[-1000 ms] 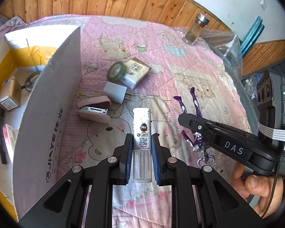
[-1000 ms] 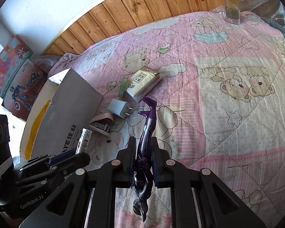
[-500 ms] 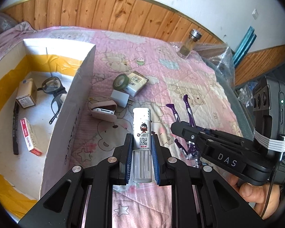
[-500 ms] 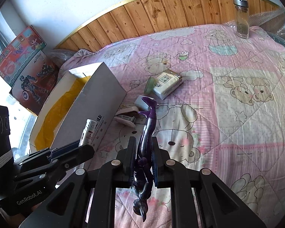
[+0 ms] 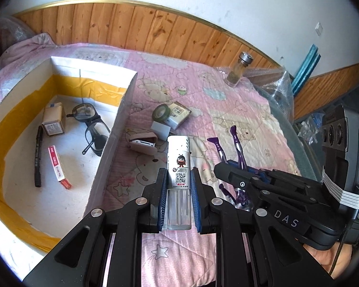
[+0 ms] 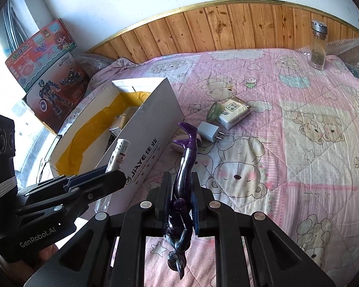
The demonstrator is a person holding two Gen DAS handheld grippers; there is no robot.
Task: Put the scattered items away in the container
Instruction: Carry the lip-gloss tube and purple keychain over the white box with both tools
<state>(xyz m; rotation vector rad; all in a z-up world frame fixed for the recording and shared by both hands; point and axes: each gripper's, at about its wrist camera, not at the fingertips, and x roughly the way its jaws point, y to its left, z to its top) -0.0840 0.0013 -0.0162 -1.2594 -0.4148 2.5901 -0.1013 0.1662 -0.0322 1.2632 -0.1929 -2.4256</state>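
Both grippers have risen since a second ago, each carrying its load, and the box interior now shows far more fully in the left wrist view.

Largest is the pink cartoon-bear quilt [image 5: 239,110] covering the bed. On its left side stands the open white cardboard box [image 5: 112,129], its inner walls lined with yellow tape. In the box lie a pair of glasses [image 5: 91,129], a small tan carton [image 5: 53,120], a black pen [image 5: 38,157] and a narrow red-and-white packet [image 5: 58,167]. The box's outer wall reads "JiAYE" beside Chinese characters in the right wrist view.

Scattered on the quilt near the box are a white pack with a QR code [image 5: 179,114], a green tape roll [image 5: 160,112] touching it, a white plug adapter [image 5: 160,129] and a pink stapler [image 5: 143,142]. A glass jar with a metal cap [image 5: 238,70] stands at the far edge.

The right gripper [image 6: 182,191] bears "DAS" on its side; the left gripper [image 5: 179,191] bears "GenRobot.AI".

The left jaws are clamped on a white lighter [image 5: 179,167], upright between the pads, with a cartoon figure, "Sunny"-like lettering and a QR code, held over the quilt beside the box wall. The right jaws are squeezed tight on a purple figurine [image 6: 185,167], gripped at the body, legs pointing forward.
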